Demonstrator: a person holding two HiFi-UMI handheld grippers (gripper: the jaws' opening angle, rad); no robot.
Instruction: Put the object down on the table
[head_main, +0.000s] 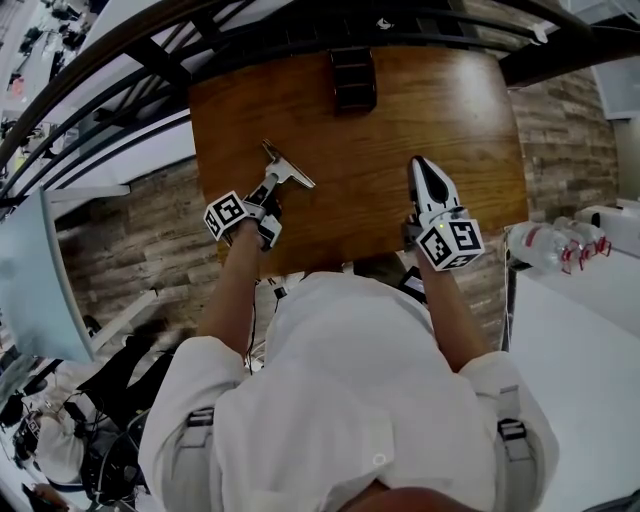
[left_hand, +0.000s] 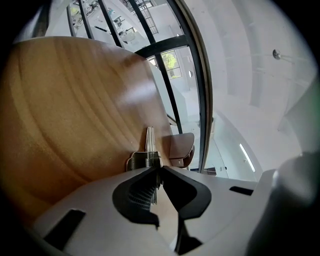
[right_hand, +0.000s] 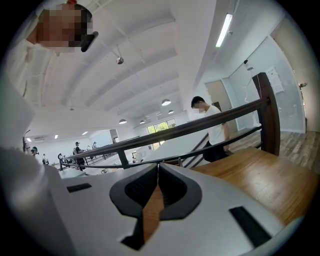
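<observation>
My left gripper (head_main: 270, 185) is shut on a thin metal spring clip (head_main: 288, 168). The clip sticks out past the jaws toward the far left of the brown wooden table (head_main: 400, 110). In the left gripper view the clip (left_hand: 149, 145) shows edge-on, its coil spring just beyond the closed jaws of the left gripper (left_hand: 156, 170), close over the wood (left_hand: 75, 100). I cannot tell whether it touches the table. My right gripper (head_main: 420, 163) is shut and holds nothing, lying over the table's right half. In the right gripper view its jaws (right_hand: 158, 167) meet with only wood behind them.
A dark chair back (head_main: 353, 78) stands at the table's far edge, also visible as a brown chair (left_hand: 181, 146). A black railing (head_main: 130, 60) runs beyond it. Plastic bottles (head_main: 550, 245) lie on a white surface to the right. A person (right_hand: 212, 125) stands beyond the railing.
</observation>
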